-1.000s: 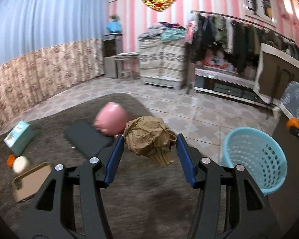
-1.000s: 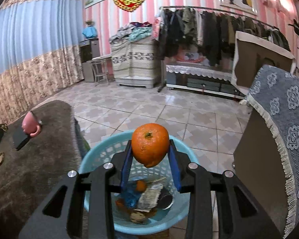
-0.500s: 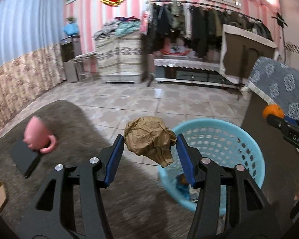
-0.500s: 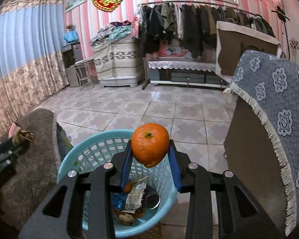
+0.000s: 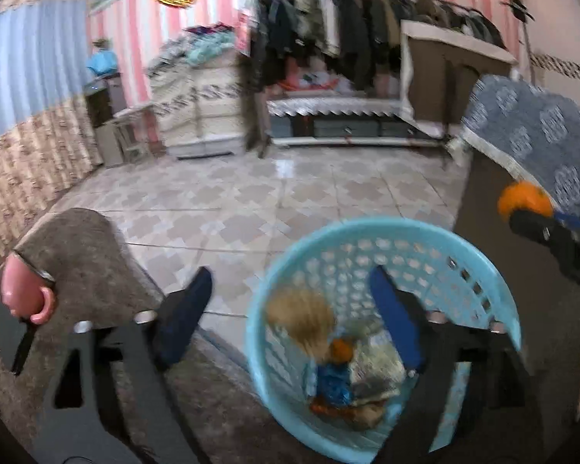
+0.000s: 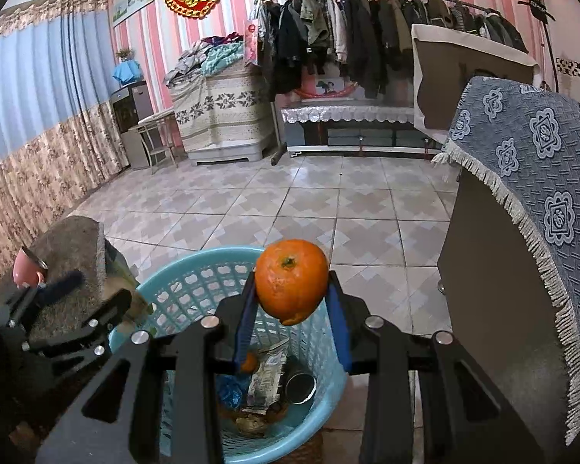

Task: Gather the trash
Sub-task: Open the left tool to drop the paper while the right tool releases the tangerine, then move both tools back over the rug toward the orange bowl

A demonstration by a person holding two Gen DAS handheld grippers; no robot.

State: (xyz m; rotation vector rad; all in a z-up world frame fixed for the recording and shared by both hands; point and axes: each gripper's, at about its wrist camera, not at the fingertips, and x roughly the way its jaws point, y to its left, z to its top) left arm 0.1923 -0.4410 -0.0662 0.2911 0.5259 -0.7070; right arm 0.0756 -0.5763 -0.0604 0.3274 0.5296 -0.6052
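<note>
Now your left gripper [image 5: 290,305] stands with its blue-padded fingers [image 5: 185,321] spread wide and nothing between them; half a second ago they were clamped on the crumpled brown paper ball [image 5: 303,319], which shows as a motion-blurred tan shape inside the light-blue perforated plastic basket [image 5: 479,266], against its left inner wall and above the litter on its floor. The release is therefore made, and the ball is either falling or just landed; the blur prevents saying which.

Your right gripper [image 6: 292,311] holds the round orange fruit [image 6: 292,286] pinched between its two blue pads, above the basket's far rim, much as it did a second ago. Below the fruit, on the basket floor, lie a blue wrapper [image 6: 228,390], a crumpled printed packet [image 6: 266,367], a small metal can [image 6: 299,386] and a small orange scrap [image 6: 249,363].

Left of the basket, the grey-brown carpeted platform [image 6: 69,270] carries a pink ceramic mug [image 5: 21,294], untouched. Right of the basket stands a brown cabinet [image 6: 495,309] draped with a blue patterned, fringed cloth [image 6: 533,162].

Judgement: one piece of trash is now delivered; the fruit appears to be next. Parting the right fingers should drop it inside, though it hangs near the rim, so a slight move toward the basket's centre would be safer.
</note>
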